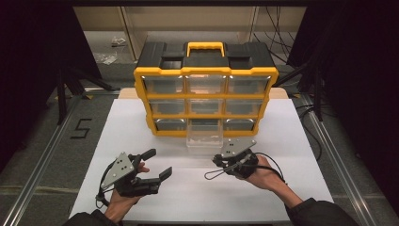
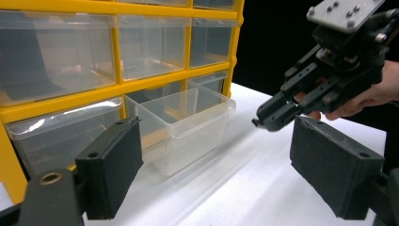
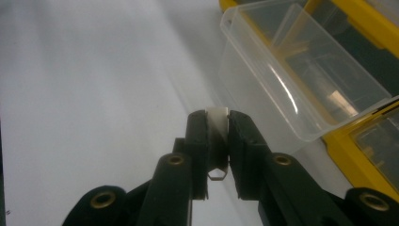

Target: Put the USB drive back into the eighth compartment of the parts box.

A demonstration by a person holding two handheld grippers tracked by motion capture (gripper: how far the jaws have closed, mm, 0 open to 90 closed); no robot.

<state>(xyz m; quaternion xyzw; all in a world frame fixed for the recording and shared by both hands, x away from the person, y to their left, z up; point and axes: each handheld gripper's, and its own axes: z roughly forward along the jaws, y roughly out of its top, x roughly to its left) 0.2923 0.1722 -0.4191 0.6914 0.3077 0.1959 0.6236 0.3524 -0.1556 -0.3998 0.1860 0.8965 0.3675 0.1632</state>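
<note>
1. L gripper (image 1: 153,165), nearest to the person at the table's near-left: jaws spread wide, nothing betw. the pads, held off the white table (image 1: 141,127). In the left gripper view its two black pads frame the pulled-out drawer (image 2: 183,125), which lies ahead and well apart.
2. R gripper (image 1: 217,161), a bit farther in at centre-right: clenched on a small pale part (image 3: 217,123), pinched upright betw. the jaws w/ a bent metal bit poking out below. What the part is – clip, tab, hardware – can't tell; too small and mostly covered by the pads.
3. Key relation: the clear drawer (image 1: 204,136) sits just beyond the R gripper's tip, open top up, long axis running front-to-back out of the bottom-middle slot. R hand is much nearer to it than L; in the right gripper view it lies up and to the right of the jaws.
4. Yellow organizer (image 1: 205,75) behind: other drawers look shut. Contents hard to read through the clear plastic; the pulled-out drawer's rear end is hidden inside its slot.
</note>
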